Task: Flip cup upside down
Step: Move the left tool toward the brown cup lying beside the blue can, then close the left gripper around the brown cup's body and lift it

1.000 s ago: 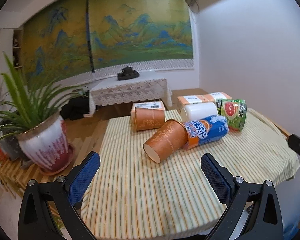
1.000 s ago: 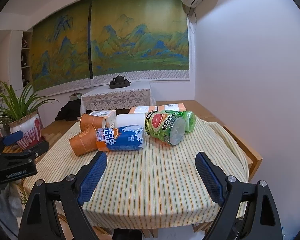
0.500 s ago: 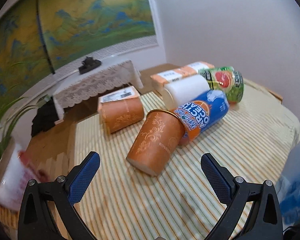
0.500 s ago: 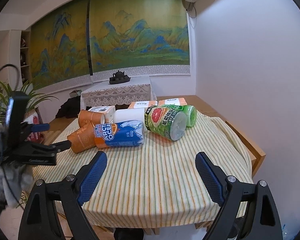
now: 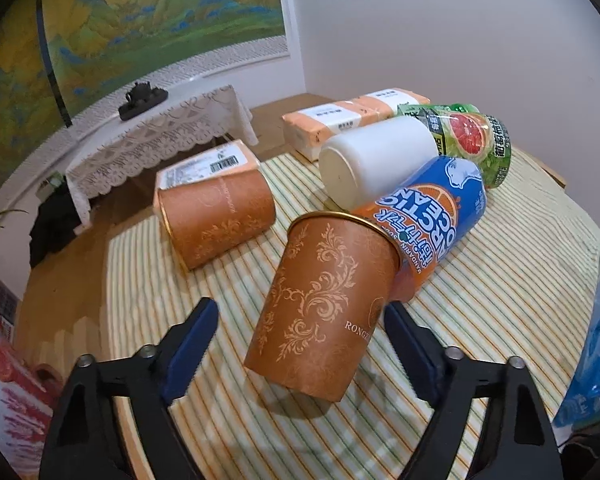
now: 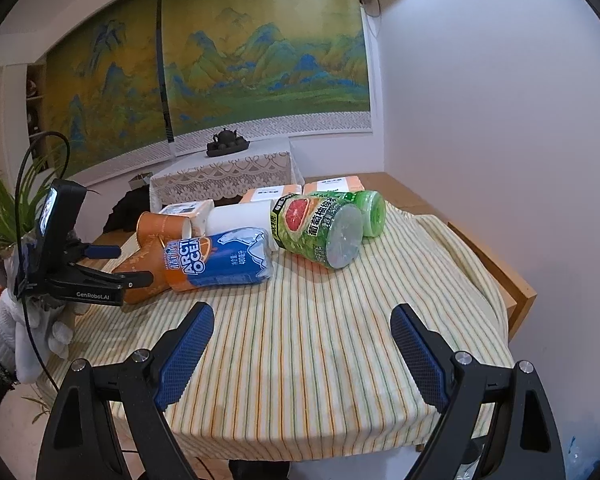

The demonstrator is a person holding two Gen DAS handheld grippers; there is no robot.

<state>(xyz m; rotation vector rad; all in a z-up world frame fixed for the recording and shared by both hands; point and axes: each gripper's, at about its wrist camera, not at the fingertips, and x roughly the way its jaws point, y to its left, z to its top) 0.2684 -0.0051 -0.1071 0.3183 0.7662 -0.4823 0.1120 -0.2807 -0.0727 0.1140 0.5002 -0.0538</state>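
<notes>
Cup (image 5: 324, 308), the brown one with gold scrollwork, lies on its side between the spread blue pads of your left tongs (image 5: 300, 340); neither pad is seen touching it, so they grip nothing. Your left hand brings those tongs in low over the near bench edge, angled slightly downward. Your right tongs (image 6: 302, 356) hover wide apart over bare striped cloth (image 6: 340, 320), holding nothing. The cup's long axis runs away from you, base toward the left camera, gold rim against the blue-and-orange can (image 5: 428, 216). Behind lie a second brown cup (image 5: 216, 220), a white cup (image 5: 376, 160) and a green grapefruit bottle (image 5: 476, 140). The bench (image 6: 496, 264) sits by a white wall, with a landscape mural (image 6: 228, 60) beyond.
</notes>
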